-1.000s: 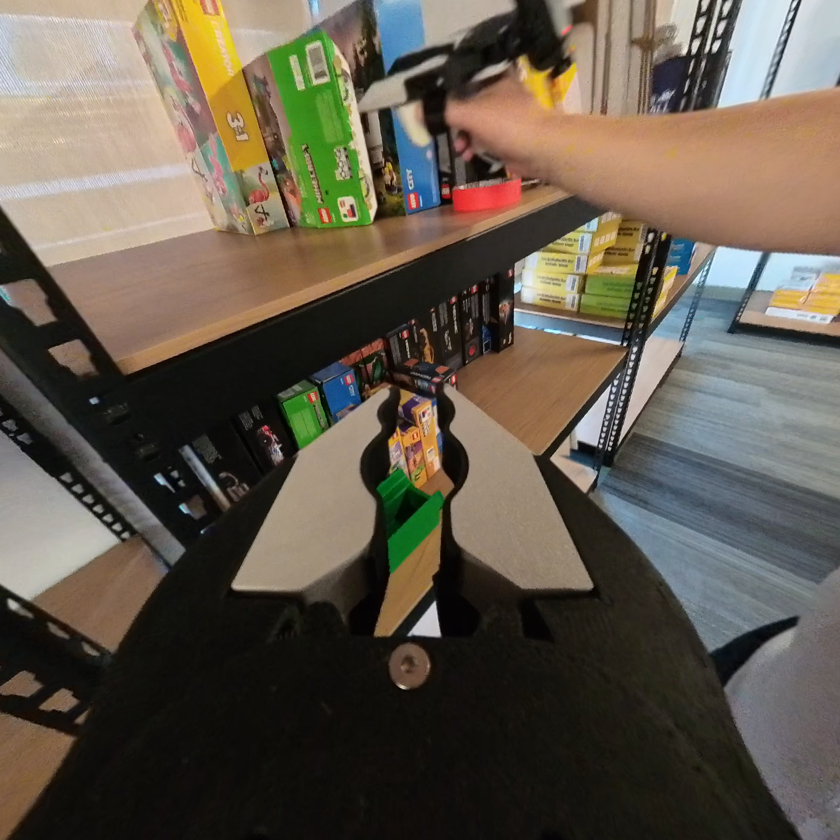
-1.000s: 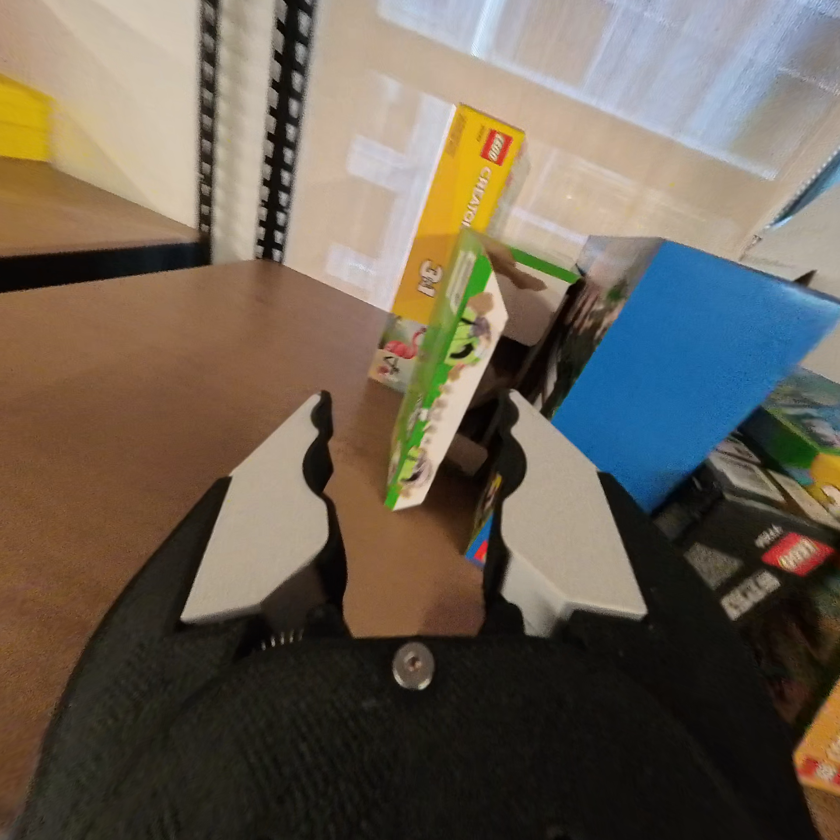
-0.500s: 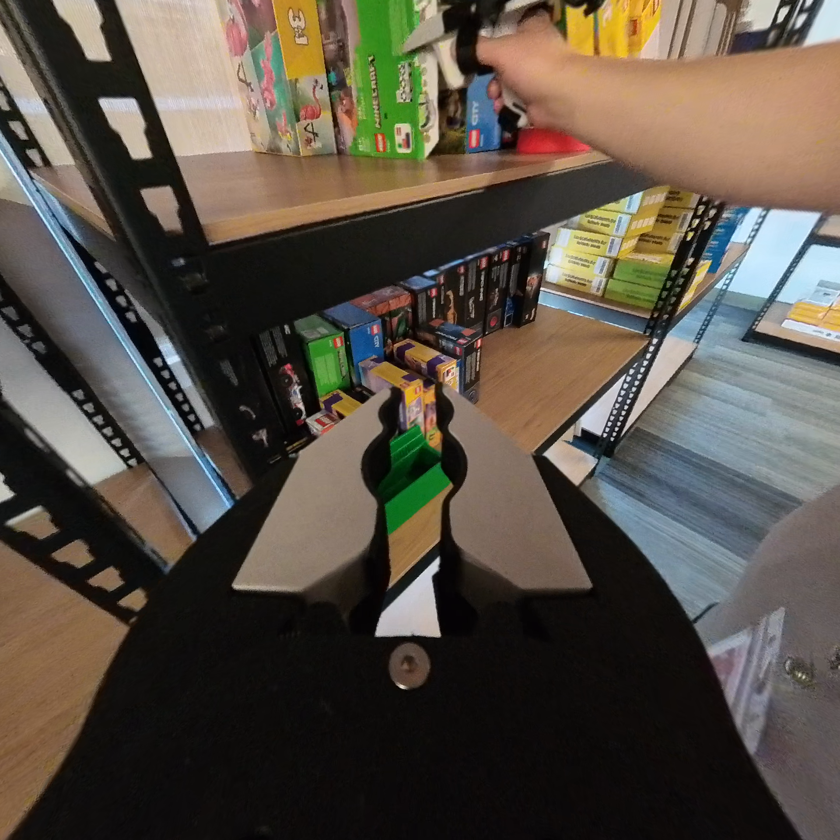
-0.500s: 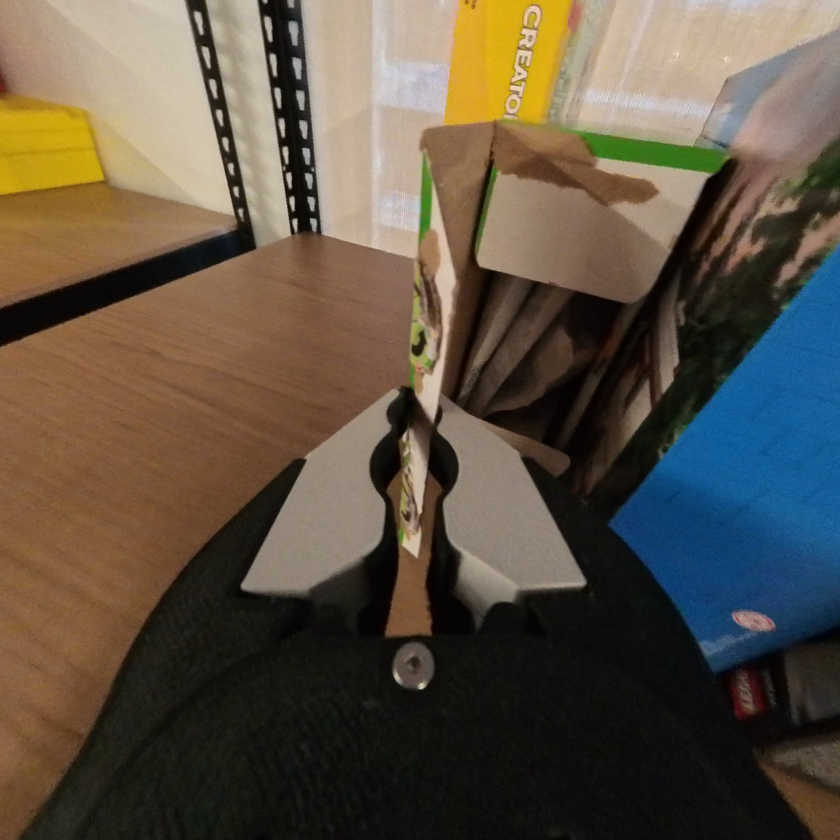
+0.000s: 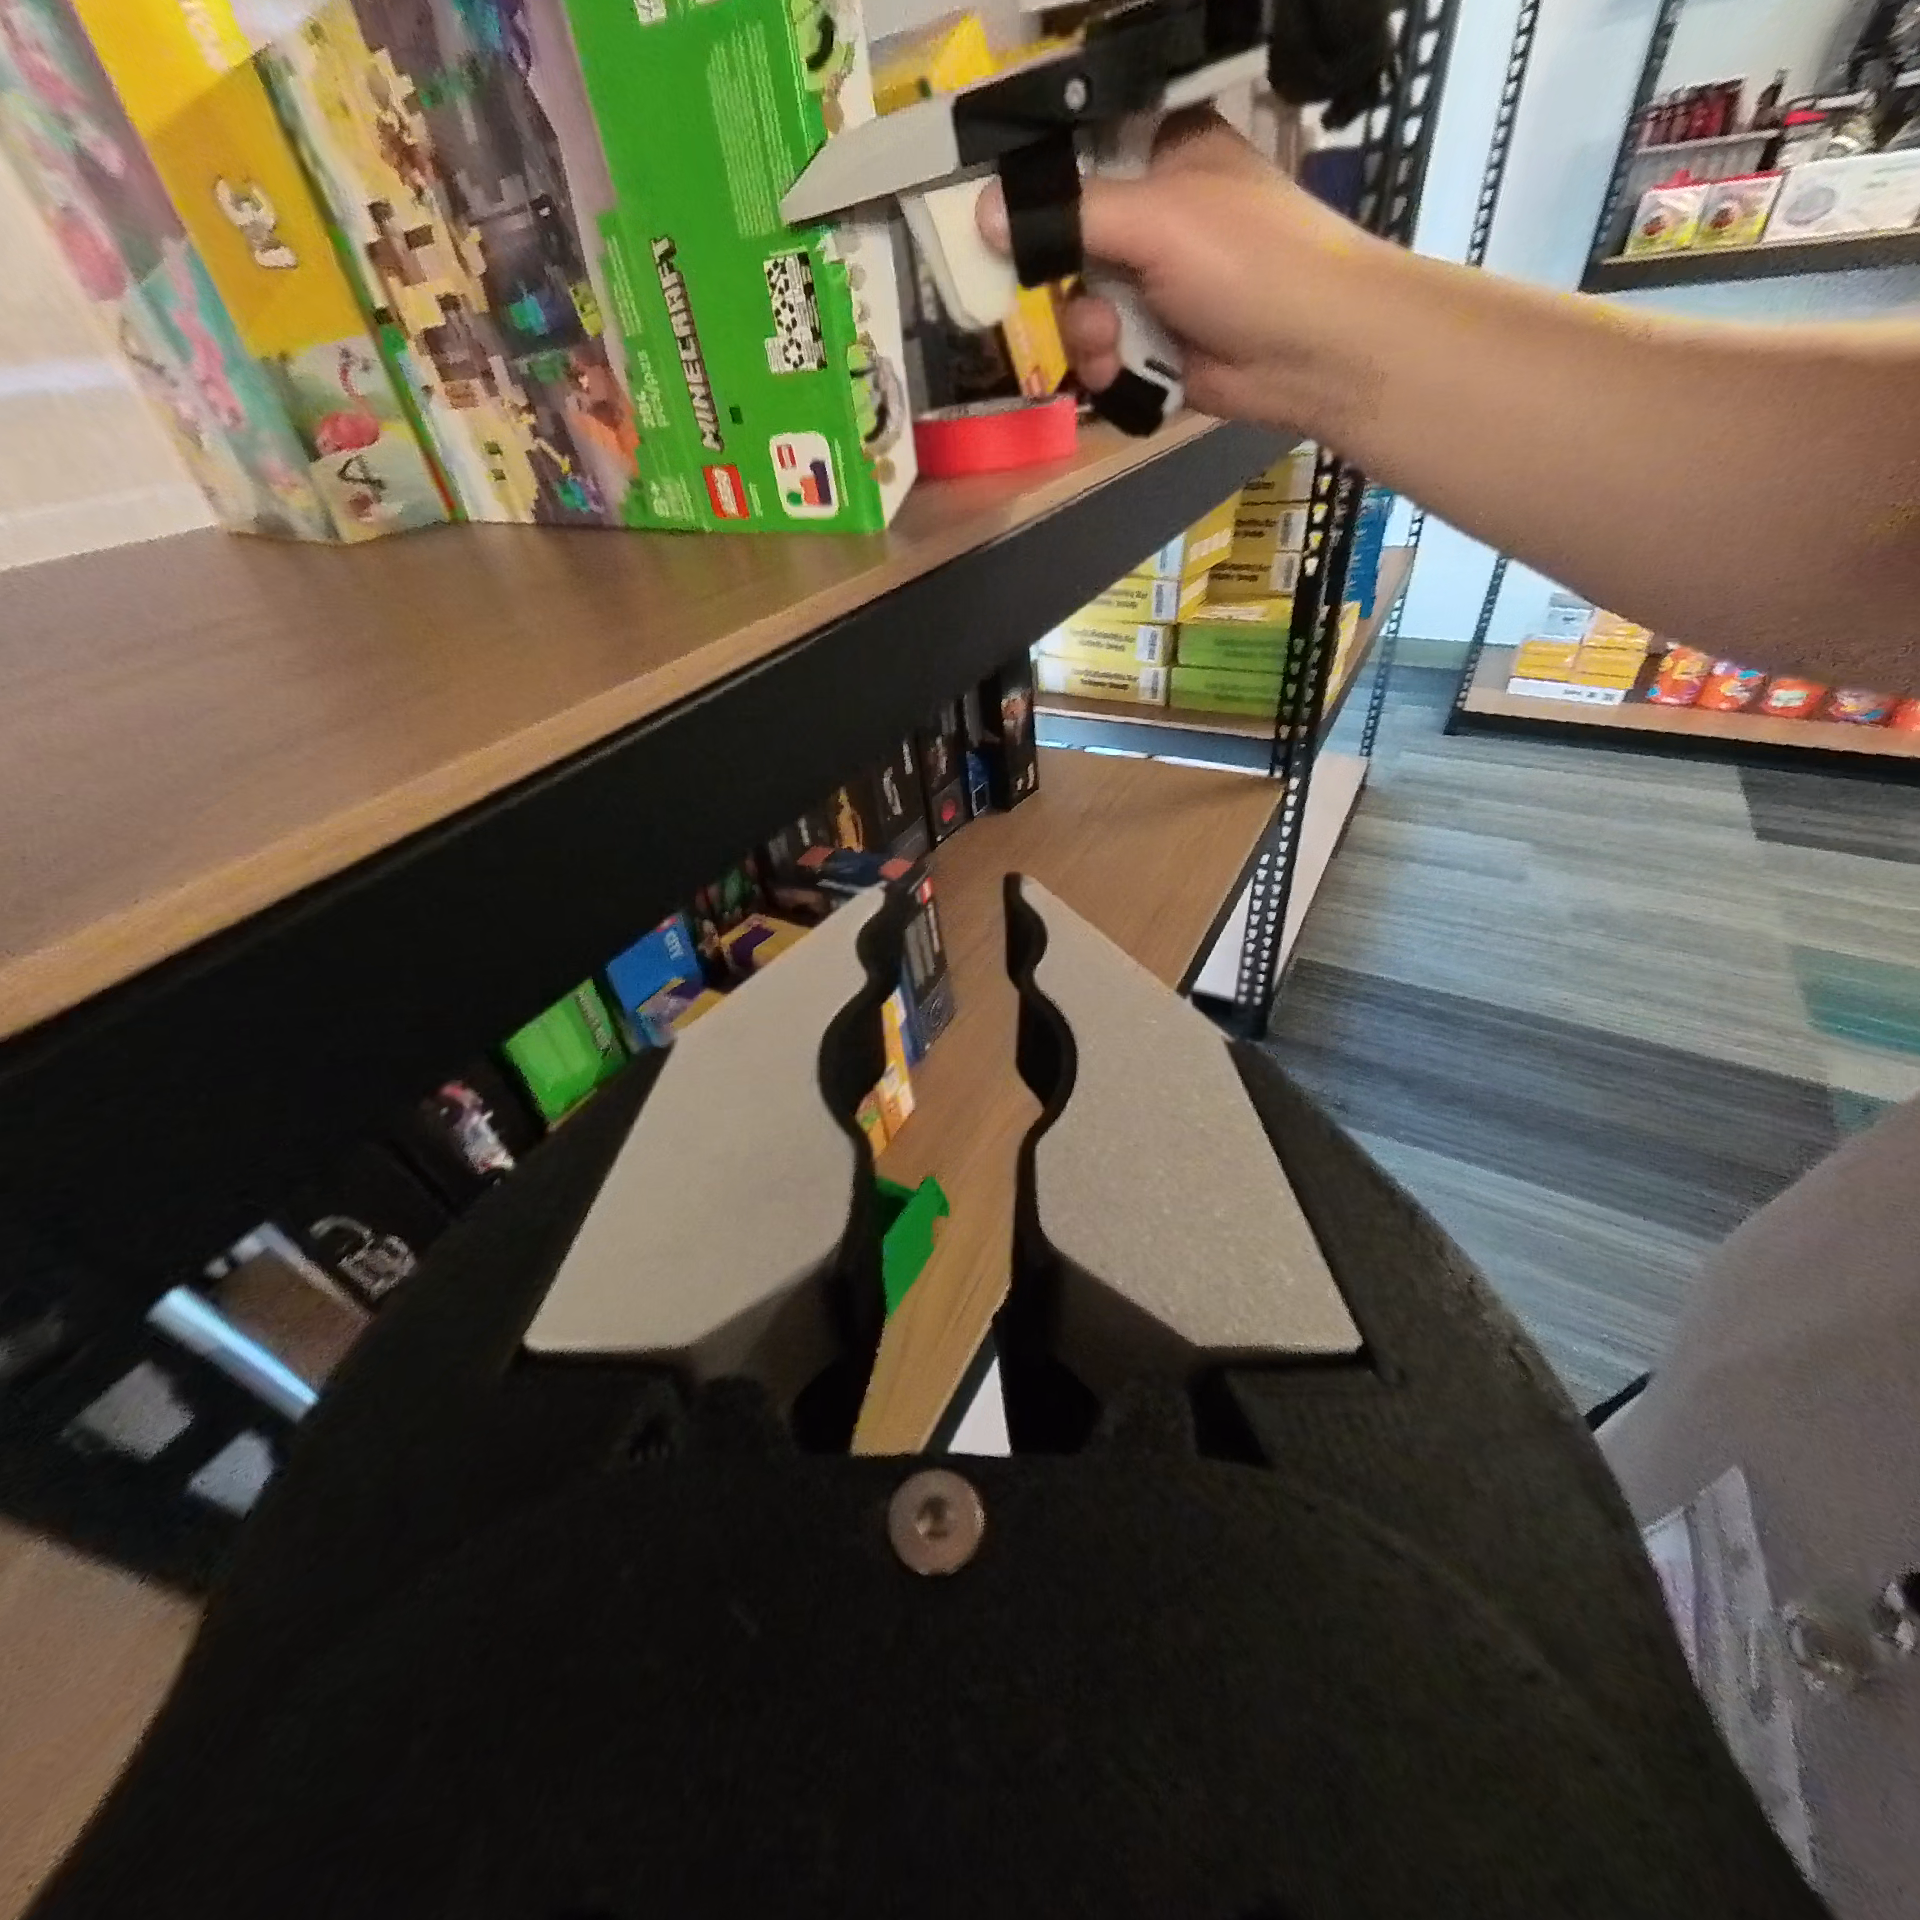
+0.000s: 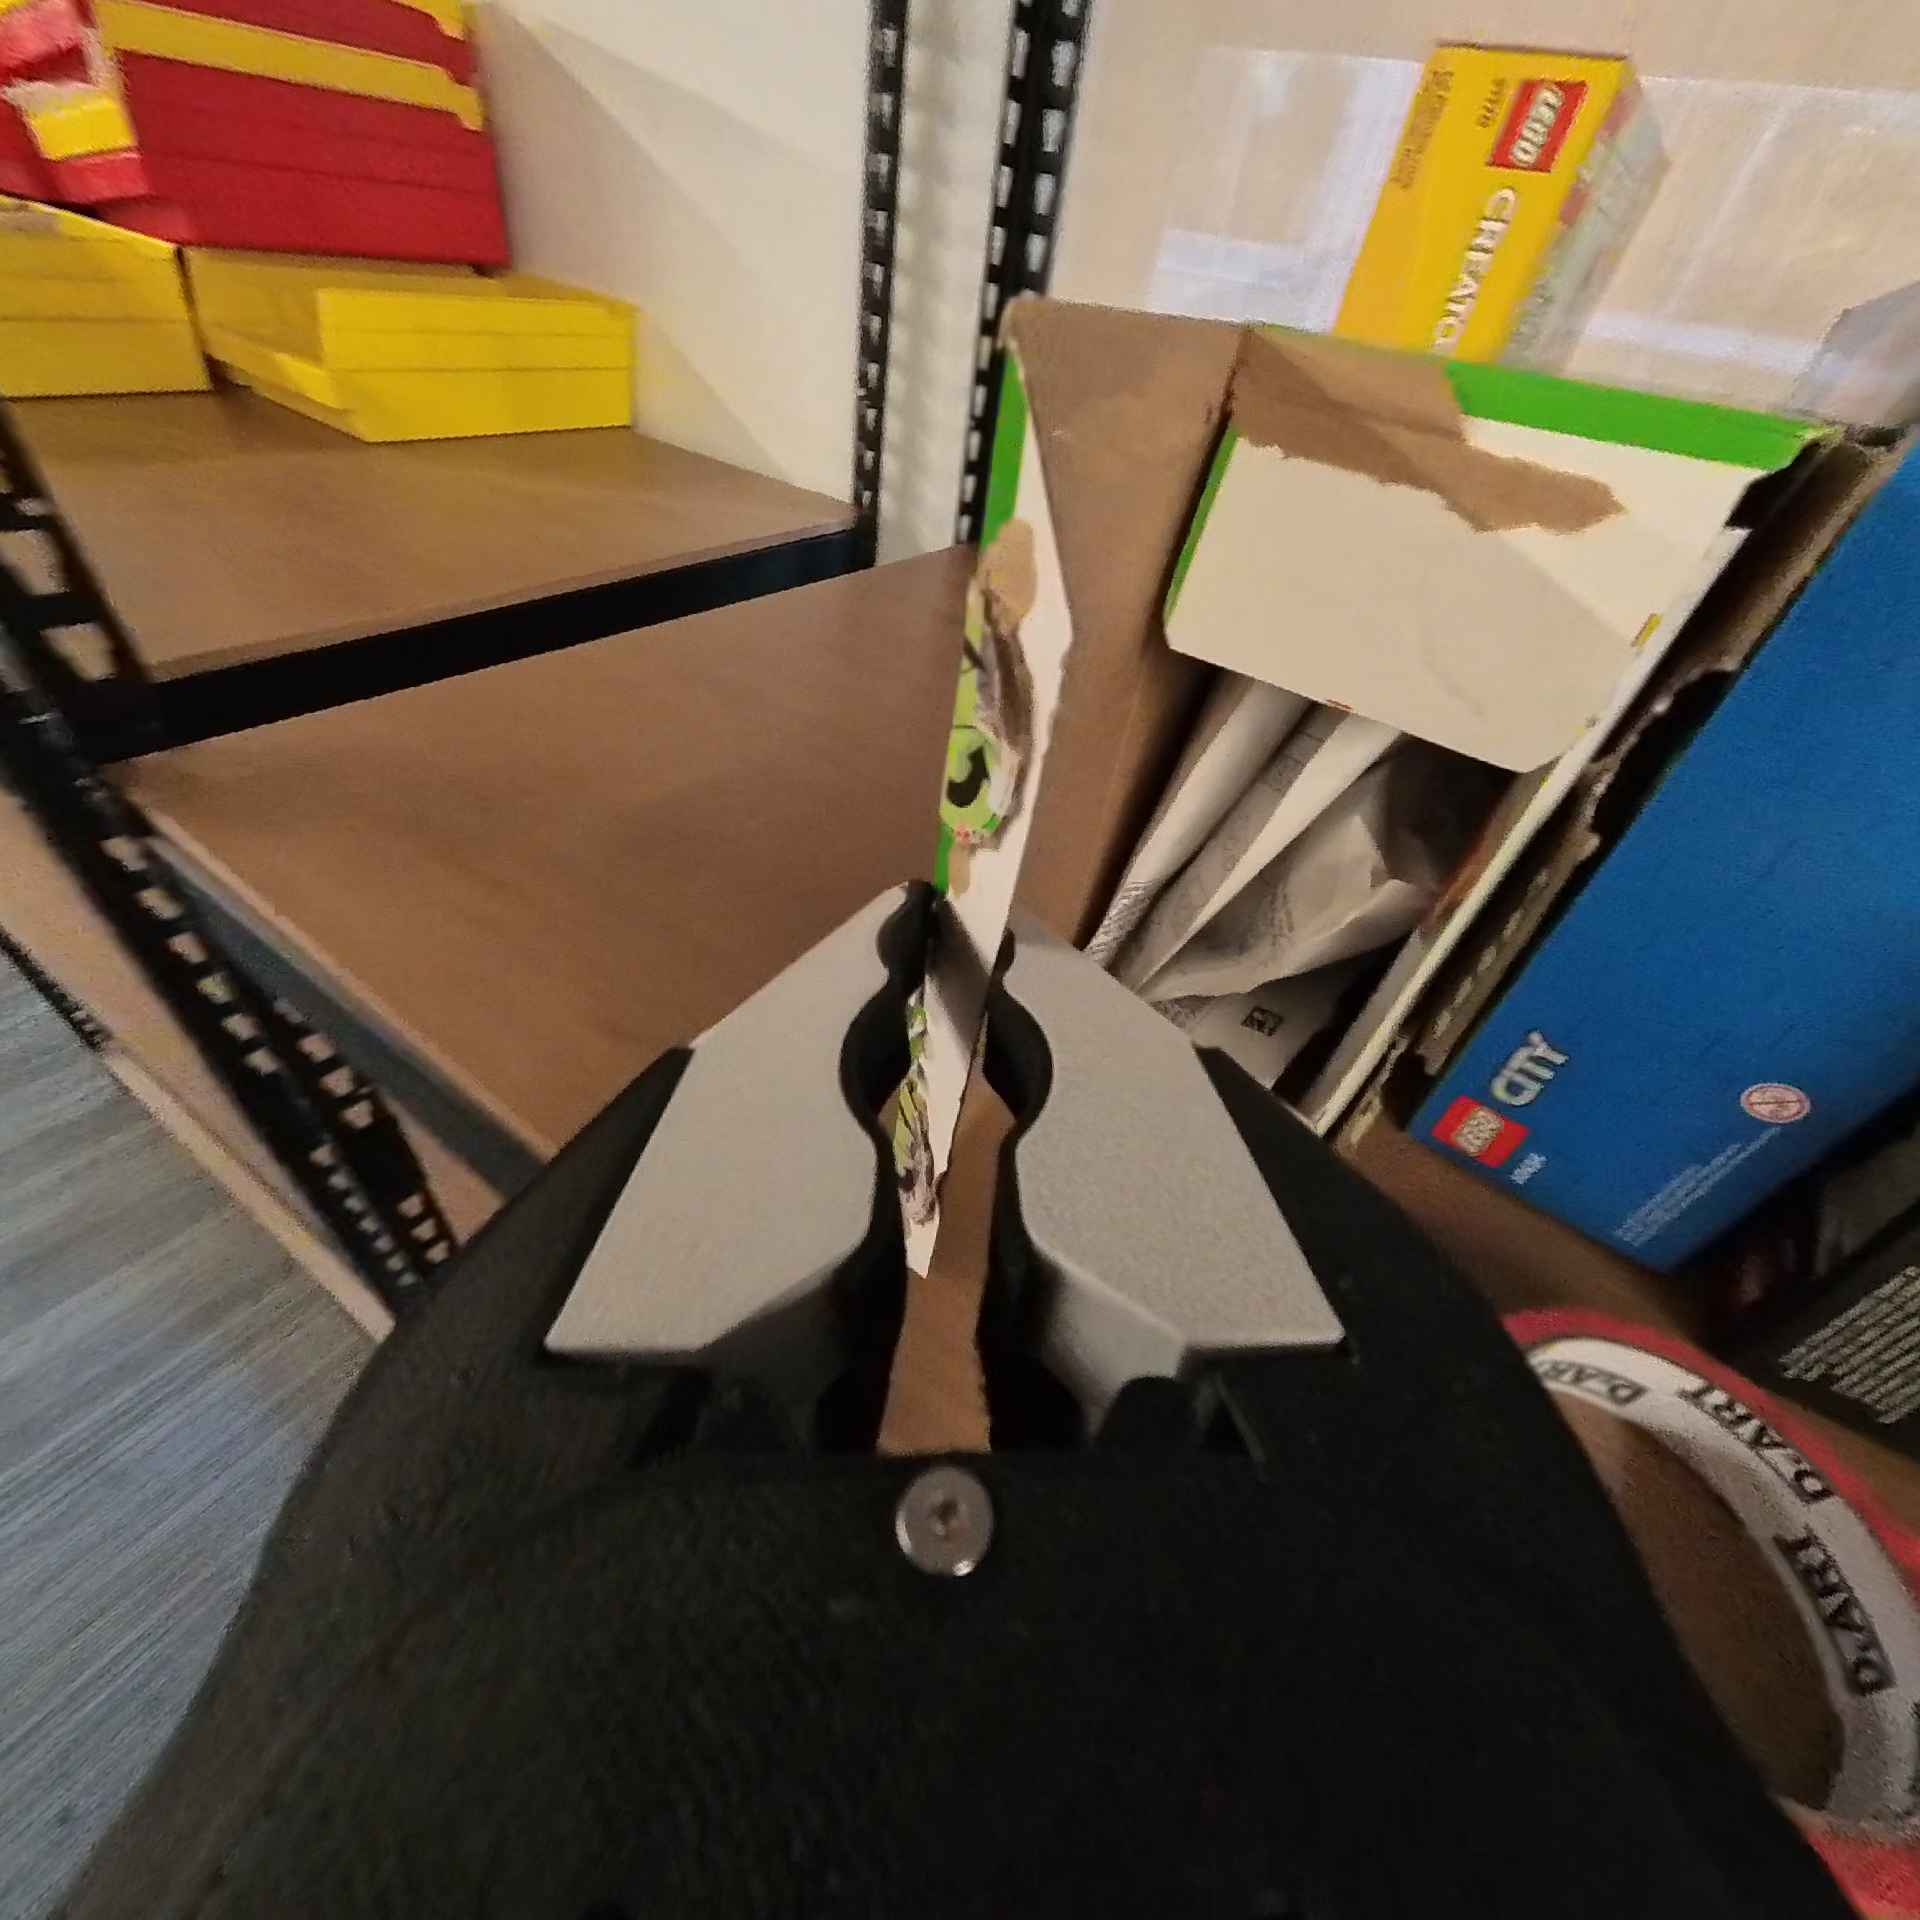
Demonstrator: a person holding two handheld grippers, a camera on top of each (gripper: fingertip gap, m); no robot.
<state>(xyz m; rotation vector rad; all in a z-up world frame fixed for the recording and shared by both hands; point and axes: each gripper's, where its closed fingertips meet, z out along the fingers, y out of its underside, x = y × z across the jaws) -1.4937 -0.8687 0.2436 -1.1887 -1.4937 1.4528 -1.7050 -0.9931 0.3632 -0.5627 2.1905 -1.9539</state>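
Observation:
An opened green toy box (image 6: 1621, 426) stands on the upper wooden shelf (image 6: 520, 831). Its torn end flap (image 6: 997, 675) sticks out toward me. My right gripper (image 6: 961, 925) is shut on that flap. Paper booklets (image 6: 1278, 862) show inside the box. In the left wrist view the same green box (image 5: 727, 260) stands near the shelf's front, with the right gripper (image 5: 831, 197) at its end and a hand behind it. My left gripper (image 5: 956, 904) hangs below the upper shelf, jaws a little apart. A small green piece (image 5: 909, 1236) shows low against its left finger.
A red tape roll (image 5: 992, 434) lies beside the green box; it also shows in the right wrist view (image 6: 1766, 1507). A blue box (image 6: 1714, 935) and a yellow box (image 6: 1475, 197) stand close by. Several small boxes (image 5: 665, 977) line the lower shelf. Black rack posts (image 6: 1029, 260) stand behind. Across from one pair of fingers to the other is roughly 25 cm.
The right gripper went from open to shut on the green box's flap and has drawn back, swinging the flap out. The left gripper has shifted under the upper shelf.

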